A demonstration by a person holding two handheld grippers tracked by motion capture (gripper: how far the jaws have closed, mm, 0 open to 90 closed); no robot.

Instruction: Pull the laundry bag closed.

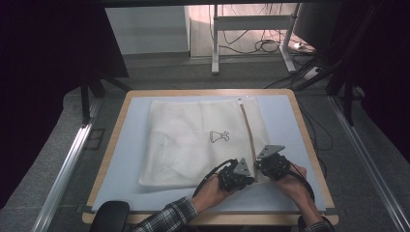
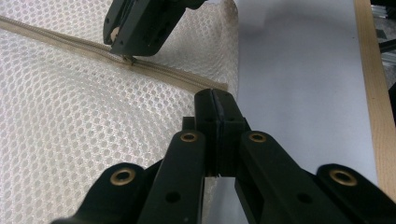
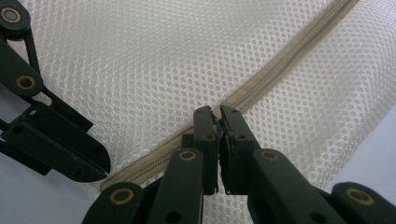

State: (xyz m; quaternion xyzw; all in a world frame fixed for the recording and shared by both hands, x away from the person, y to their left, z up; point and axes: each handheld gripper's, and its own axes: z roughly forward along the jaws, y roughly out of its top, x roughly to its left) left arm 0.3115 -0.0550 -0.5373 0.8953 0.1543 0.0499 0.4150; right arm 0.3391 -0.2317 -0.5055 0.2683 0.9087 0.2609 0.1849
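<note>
Mesh laundry bag [image 1: 193, 145]: soft, light, limp. Left tongs [image 2: 215, 100] clamped on corner; right tongs [image 3: 215, 114] pinching zipper pull [image 2: 129, 59].

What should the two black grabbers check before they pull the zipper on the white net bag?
1. Right gripper on the small metal zipper pull: ok, its jaws are shut there on the beige zipper.
2. Left gripper pinning the white mesh laundry bag at its near corner: ok, jaws shut on the bag's edge by the zipper end.
3. Bag lying flat on the pale blue table mat: ok.
4. Zipper track ahead free of folds: ok, it runs straight to the far edge.
5. Pull tab truly gripped, not just touched: cannot tell.
</note>
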